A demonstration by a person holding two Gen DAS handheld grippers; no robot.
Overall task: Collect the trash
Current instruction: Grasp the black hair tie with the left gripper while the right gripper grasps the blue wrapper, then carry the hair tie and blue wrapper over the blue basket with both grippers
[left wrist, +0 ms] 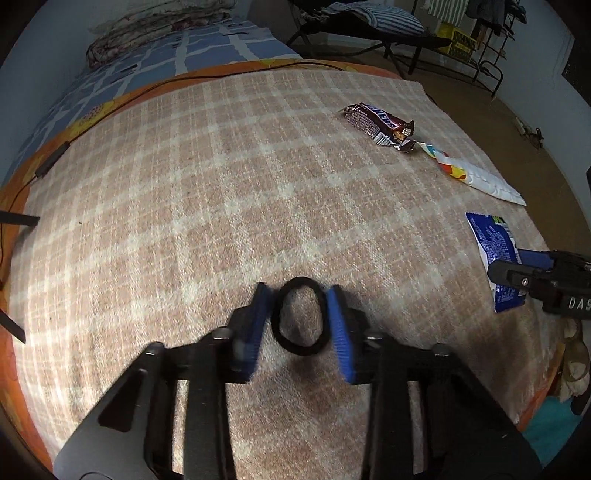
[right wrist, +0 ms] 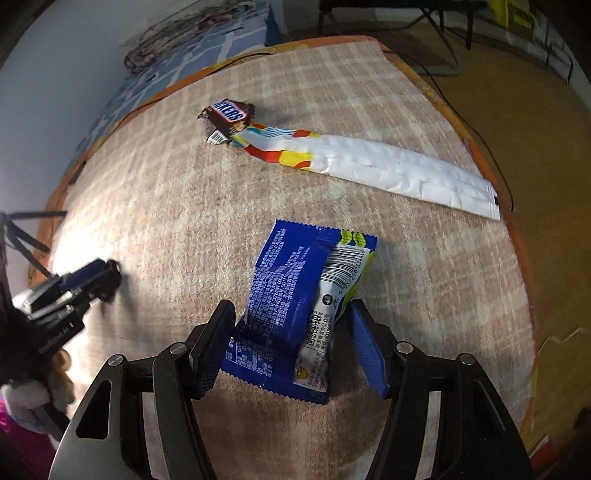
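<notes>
On the checked beige blanket (left wrist: 184, 184), a black hair tie (left wrist: 301, 349) sits between the blue pads of my left gripper (left wrist: 299, 290). The pads press its sides into an oval. My right gripper (right wrist: 291, 306) points down over a blue snack wrapper (right wrist: 288, 295) that lies flat between its fingers. The left pad is at the wrapper's edge and the right pad stands clear of it. Farther back lie a Snickers wrapper (right wrist: 227, 112) and a long white wrapper with colourful print (right wrist: 369, 166). Each wrist view shows the other gripper at its side: left gripper (right wrist: 85, 280), right gripper (left wrist: 517, 269).
A black cable (left wrist: 110, 103) runs along the blanket's far orange border. Behind it lie a blue patterned sheet and a folded quilt (left wrist: 155, 26). The bed edge drops to a brown floor (right wrist: 554, 147) on the right. A folding cot (left wrist: 369, 33) and a yellow crate (left wrist: 461, 42) stand beyond.
</notes>
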